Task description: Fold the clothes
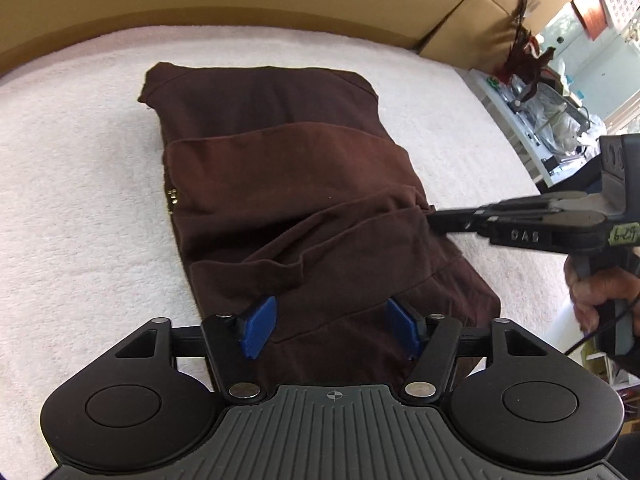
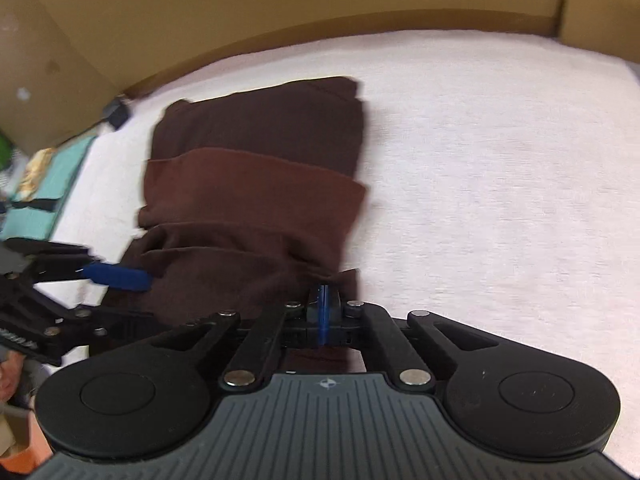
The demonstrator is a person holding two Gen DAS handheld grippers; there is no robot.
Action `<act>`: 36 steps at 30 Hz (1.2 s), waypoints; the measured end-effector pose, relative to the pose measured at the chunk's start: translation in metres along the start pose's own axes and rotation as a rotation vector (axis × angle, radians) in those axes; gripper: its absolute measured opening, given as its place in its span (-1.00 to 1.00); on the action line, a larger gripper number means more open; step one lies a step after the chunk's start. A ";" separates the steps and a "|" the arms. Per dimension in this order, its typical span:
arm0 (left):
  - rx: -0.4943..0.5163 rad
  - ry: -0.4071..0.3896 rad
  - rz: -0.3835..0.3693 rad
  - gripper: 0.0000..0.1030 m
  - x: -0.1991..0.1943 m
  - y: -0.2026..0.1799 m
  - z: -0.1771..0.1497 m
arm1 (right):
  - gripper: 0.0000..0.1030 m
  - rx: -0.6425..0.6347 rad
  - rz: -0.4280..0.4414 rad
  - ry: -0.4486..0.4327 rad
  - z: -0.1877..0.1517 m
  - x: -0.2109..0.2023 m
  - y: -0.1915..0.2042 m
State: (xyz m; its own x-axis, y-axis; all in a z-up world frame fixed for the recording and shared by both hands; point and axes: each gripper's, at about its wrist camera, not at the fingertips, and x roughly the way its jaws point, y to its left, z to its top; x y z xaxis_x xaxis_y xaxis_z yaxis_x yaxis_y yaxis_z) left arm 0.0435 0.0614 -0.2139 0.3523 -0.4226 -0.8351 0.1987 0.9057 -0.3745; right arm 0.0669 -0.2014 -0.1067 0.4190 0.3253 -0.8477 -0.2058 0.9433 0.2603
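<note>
Brown garment half folded on a white-covered desk, both tongs at its near end.

The garment (image 1: 280, 184) lies lengthwise on the desk (image 1: 80, 200), its near hem cut off behind the tool bodies. The left tongs (image 1: 332, 326) stand wide apart, blue pads straddling the cloth without pressing it. The right tongs (image 2: 324, 312) are closed; they seem to pinch the garment's near right edge, though that view is blurred. A hand (image 1: 596, 296) shows only partly at the frame's edge.
</note>
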 end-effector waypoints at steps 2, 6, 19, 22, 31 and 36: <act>-0.024 -0.020 0.022 0.44 -0.013 0.000 0.003 | -0.94 0.032 0.009 -0.042 0.000 -0.013 -0.010; -0.018 -0.093 -0.002 0.60 -0.035 -0.009 0.014 | -0.94 0.091 0.111 -0.118 -0.001 -0.039 -0.014; -0.066 -0.046 -0.057 0.45 -0.007 0.018 0.011 | -1.00 0.203 0.178 -0.063 -0.001 0.000 -0.017; -0.069 -0.095 0.008 0.60 -0.034 0.018 0.012 | -0.89 0.237 0.146 -0.098 -0.004 -0.021 -0.031; -0.071 -0.042 -0.058 0.65 0.003 0.009 0.028 | -0.89 0.084 0.256 -0.048 0.018 0.002 0.029; -0.170 -0.102 -0.086 0.45 -0.014 0.041 0.011 | -1.00 0.259 0.200 -0.084 0.005 0.009 -0.016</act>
State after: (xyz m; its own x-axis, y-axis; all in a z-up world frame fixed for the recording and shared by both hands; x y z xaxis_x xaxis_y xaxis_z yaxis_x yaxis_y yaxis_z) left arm 0.0569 0.1044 -0.2129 0.4330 -0.4922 -0.7552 0.0779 0.8551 -0.5126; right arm 0.0783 -0.2136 -0.1163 0.4663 0.4994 -0.7301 -0.0641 0.8423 0.5352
